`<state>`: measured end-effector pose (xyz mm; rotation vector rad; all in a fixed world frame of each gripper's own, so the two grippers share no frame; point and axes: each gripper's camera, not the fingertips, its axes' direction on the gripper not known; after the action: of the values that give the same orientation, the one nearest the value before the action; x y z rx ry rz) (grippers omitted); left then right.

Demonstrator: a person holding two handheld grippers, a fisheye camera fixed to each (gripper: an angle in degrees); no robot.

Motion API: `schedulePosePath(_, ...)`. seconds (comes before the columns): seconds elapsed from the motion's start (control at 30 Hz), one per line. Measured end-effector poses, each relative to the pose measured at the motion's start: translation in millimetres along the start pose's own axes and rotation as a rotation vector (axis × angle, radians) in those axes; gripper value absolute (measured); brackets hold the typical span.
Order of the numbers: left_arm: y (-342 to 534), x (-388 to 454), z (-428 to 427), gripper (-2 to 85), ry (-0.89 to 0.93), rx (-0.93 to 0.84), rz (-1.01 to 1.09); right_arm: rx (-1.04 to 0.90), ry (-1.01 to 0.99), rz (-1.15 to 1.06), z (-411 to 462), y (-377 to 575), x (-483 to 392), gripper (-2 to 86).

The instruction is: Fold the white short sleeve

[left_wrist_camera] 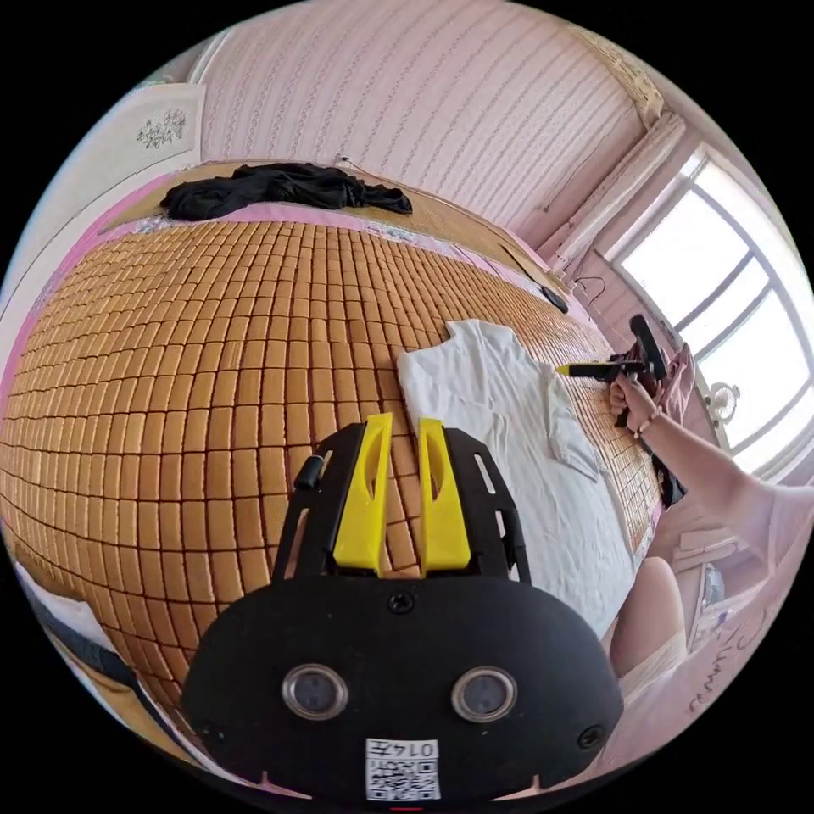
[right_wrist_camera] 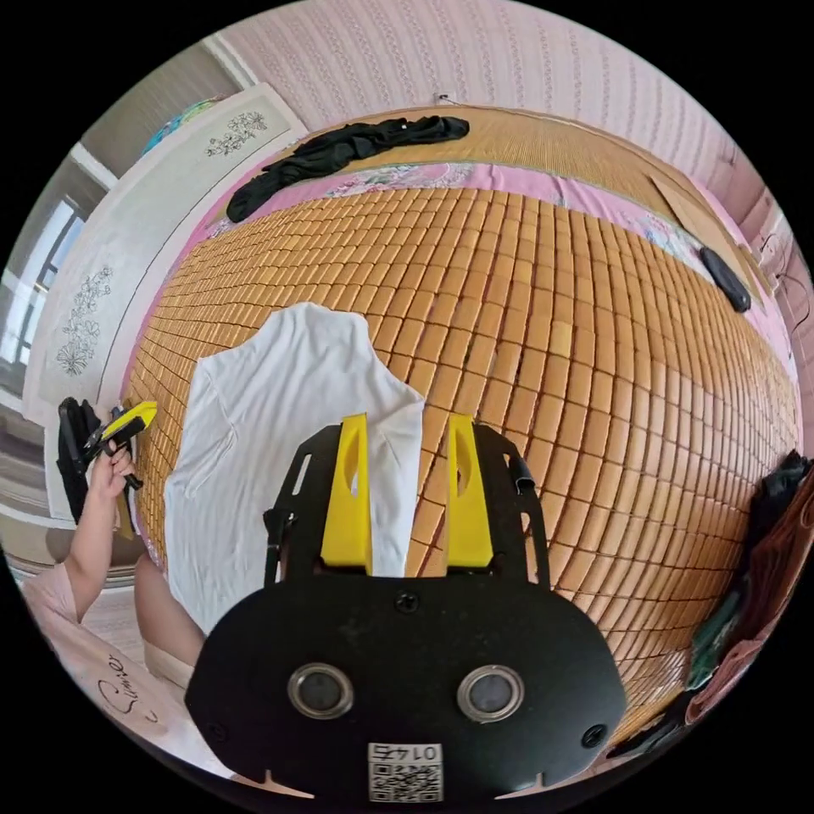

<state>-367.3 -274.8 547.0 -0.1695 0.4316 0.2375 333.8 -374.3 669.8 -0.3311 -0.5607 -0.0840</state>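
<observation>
You've got the shirt [right_wrist_camera: 280, 441] flat near the bed [right_wrist_camera: 593, 381] edge, ready for folding; both claws [left_wrist_camera: 405, 492] [right_wrist_camera: 407, 500] hover narrowly parted, holding nothing.

Black garment [left_wrist_camera: 284, 188] heaped at the far edge of the bamboo mat [left_wrist_camera: 186, 356], by the pink wall [left_wrist_camera: 441, 93].

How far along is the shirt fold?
Done: the white shirt lies spread on the bamboo mat, one sleeve apparently turned in. In hand: nothing; the left gripper and right gripper are open above it. Left: the main folds.
</observation>
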Motion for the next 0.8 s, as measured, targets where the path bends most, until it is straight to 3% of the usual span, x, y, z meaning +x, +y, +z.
schedulePosePath(0.07,-17.7,-2.1,20.7,8.2,0.007,-0.016,-0.052,0.002,-0.031,-0.021,-1.2,3.0,-0.6,13.2)
schedulePosePath(0.17,-34.9,-3.8,47.3,9.6,0.018,-0.115,-0.105,-0.055,0.059,-0.047,1.2,2.6,-8.3,5.1)
schedulePosePath(0.3,-52.7,5.9,55.4,3.6,-0.087,-0.156,-0.028,-0.001,0.033,-0.026,-21.3,1.6,-1.4,0.7)
schedulePosePath(0.4,-71.4,7.8,54.8,-0.1,-0.047,-0.194,-0.011,0.045,-0.004,0.009,-45.8,-2.1,11.7,0.5)
schedulePosePath(0.8,-149.2,47.0,23.2,-1.0,-0.063,-0.011,0.055,0.214,-0.014,0.073,-136.0,-4.8,40.0,0.2)
